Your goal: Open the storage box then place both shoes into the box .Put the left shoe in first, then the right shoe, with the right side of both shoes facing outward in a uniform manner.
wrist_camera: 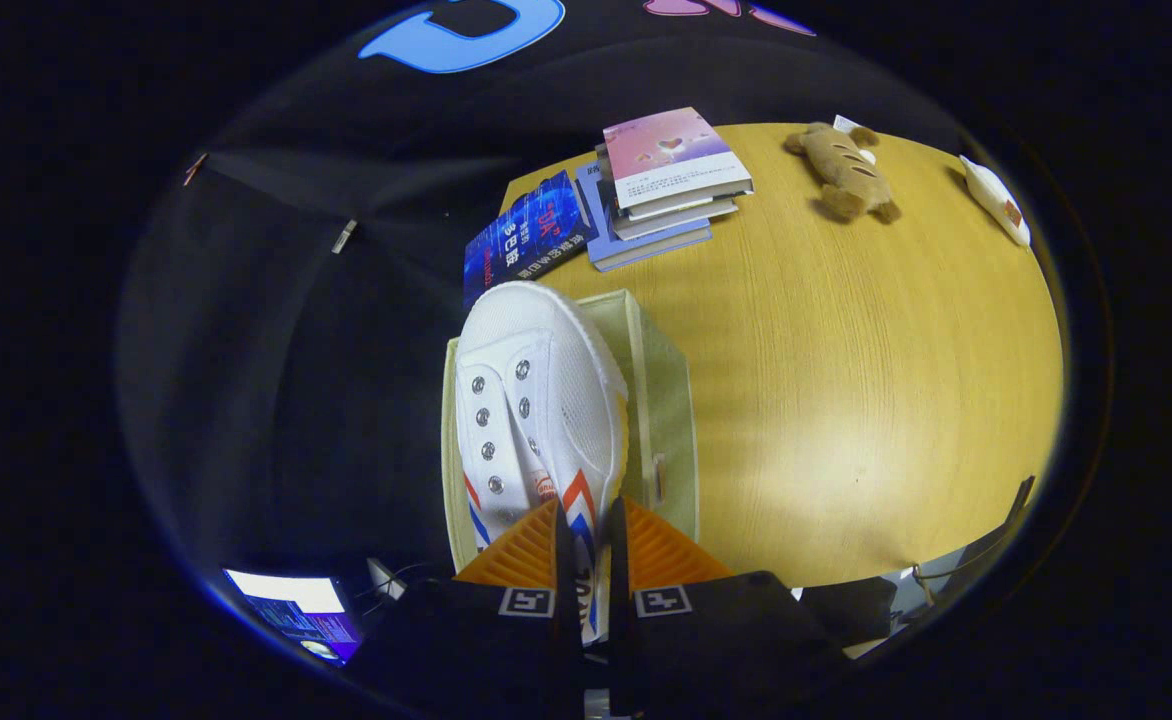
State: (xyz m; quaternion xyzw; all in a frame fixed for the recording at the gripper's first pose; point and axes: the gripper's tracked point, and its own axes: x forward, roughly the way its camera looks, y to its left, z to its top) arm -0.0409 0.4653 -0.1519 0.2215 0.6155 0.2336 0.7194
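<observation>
My gripper [586, 560], at bottom centre, is clenched on the shoe's [536, 400] side wall near the heel, both fingers pressing the canvas. The shoe hangs toe-forward at mid-frame over the open box [661, 400], which sits at the table's [846, 400] left edge. I judge the shoe light, with soft canvas and a stiff rubber sole; a pinch on thin canvas can twist, so a hold nearer the sole rim would steady it. Beyond, upper centre, lie a blue packet [524, 240] and stacked books [661, 185]; upper right, a plush toy [844, 170].
</observation>
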